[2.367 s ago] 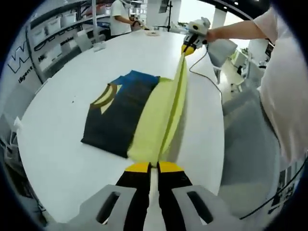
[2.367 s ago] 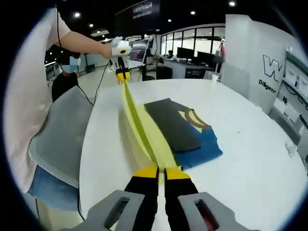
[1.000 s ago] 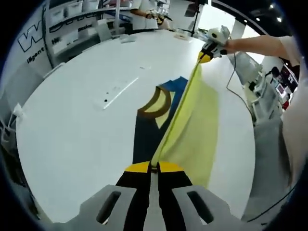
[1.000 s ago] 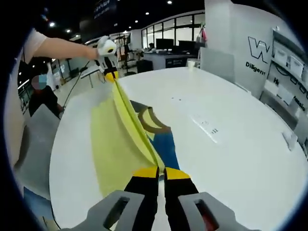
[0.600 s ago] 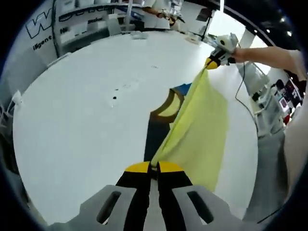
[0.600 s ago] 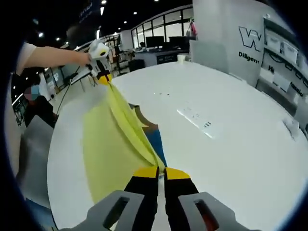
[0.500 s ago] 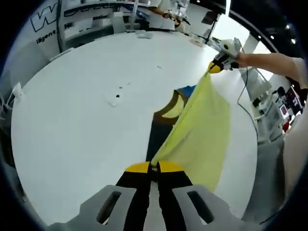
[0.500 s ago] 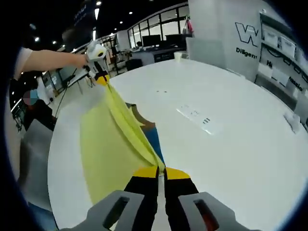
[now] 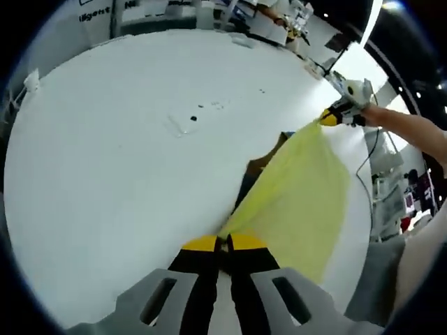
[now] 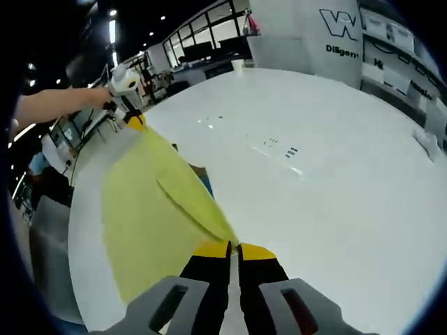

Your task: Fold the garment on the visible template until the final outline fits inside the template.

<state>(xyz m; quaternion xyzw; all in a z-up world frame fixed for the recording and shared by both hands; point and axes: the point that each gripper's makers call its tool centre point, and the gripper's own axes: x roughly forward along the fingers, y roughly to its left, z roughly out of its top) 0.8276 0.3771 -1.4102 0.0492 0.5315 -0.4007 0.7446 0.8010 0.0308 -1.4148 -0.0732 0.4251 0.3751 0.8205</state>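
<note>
A yellow garment panel (image 9: 297, 199) is stretched taut between both grippers above the white table (image 9: 105, 195). My left gripper (image 9: 222, 242) is shut on one corner of it. My right gripper (image 9: 330, 119), held by a hand, pinches the far corner. A sliver of the garment's dark part (image 9: 250, 183) peeks out beside the yellow. In the right gripper view, my right gripper (image 10: 232, 246) is shut on the yellow cloth (image 10: 147, 216), the left gripper (image 10: 134, 120) holds the far corner, and a blue and brown bit (image 10: 202, 178) shows at the cloth's edge.
Faint marks and a clear strip (image 9: 188, 122) lie on the table beyond the garment, and the marks (image 10: 283, 150) also appear in the right gripper view. A grey chair (image 10: 49, 237) stands by the table edge. Shelves and a logo wall (image 10: 349, 35) ring the room.
Both grippers have carried the yellow panel across the dark and blue part, which is now almost covered. The panel has spread wider and flatter.
</note>
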